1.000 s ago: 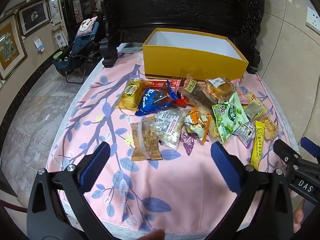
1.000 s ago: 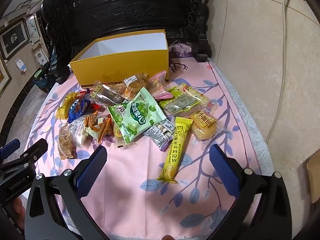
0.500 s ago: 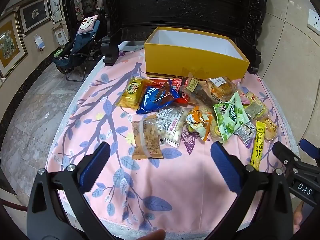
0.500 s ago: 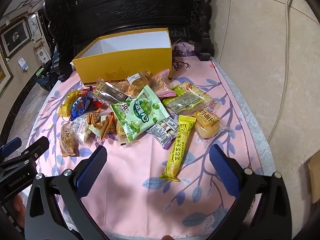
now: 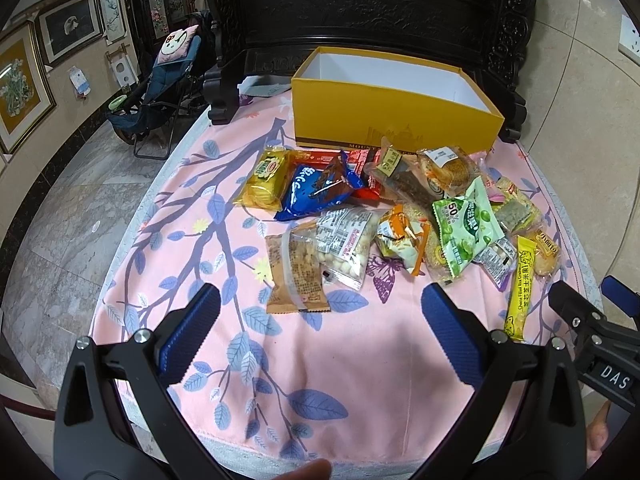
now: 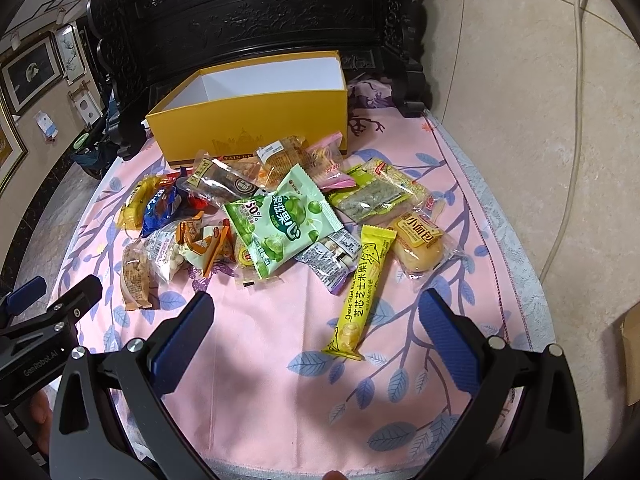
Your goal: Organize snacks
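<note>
Several snack packets lie in a loose heap on the pink leaf-print tablecloth (image 5: 328,352), in front of an open, empty yellow box (image 5: 394,122) that also shows in the right wrist view (image 6: 256,120). A brown packet (image 5: 296,272) is nearest my left gripper (image 5: 316,332), which is open and empty above the cloth. A long yellow stick packet (image 6: 360,292) lies just ahead of my right gripper (image 6: 316,332), also open and empty. A green packet (image 6: 284,220) tops the heap's middle.
Dark carved furniture (image 5: 360,12) stands behind the box. A tiled wall with a hanging cable (image 6: 576,120) is at the right. The table's edge drops to a marble floor (image 5: 60,220) on the left, where a folding chair (image 5: 160,92) stands.
Both grippers have moved a little forward toward the snack heap, and the packets look slightly closer. Both stay open. Nothing on the table has moved.
</note>
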The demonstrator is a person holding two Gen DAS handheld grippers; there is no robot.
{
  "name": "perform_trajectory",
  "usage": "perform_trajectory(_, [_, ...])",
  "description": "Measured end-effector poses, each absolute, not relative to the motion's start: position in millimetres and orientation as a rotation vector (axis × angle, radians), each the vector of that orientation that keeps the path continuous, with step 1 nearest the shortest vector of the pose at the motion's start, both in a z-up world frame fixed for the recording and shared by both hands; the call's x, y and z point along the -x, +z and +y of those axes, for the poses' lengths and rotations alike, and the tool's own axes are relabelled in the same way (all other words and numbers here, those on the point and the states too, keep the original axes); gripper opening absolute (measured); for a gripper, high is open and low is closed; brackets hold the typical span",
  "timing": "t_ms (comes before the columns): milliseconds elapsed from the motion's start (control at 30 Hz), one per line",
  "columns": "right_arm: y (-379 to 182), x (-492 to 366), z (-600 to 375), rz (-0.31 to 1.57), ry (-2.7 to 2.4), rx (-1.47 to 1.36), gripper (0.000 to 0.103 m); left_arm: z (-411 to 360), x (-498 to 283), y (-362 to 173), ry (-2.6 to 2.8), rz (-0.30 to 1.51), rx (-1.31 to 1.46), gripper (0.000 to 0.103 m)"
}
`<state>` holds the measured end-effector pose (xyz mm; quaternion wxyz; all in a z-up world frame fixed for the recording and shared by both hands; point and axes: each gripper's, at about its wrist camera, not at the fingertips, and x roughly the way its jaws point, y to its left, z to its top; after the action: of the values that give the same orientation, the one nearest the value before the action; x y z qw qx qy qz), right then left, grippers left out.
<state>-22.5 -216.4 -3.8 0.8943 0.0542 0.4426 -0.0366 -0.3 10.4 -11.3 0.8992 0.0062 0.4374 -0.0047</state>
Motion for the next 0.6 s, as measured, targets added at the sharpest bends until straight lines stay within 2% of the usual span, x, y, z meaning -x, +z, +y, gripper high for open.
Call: perform_trajectory(600, [-4.7,22.1,-211.7,0.922,-0.069,-0.100,0.102,11.6,-0.1,-12.2,-0.009,0.908,-0.011,0.101])
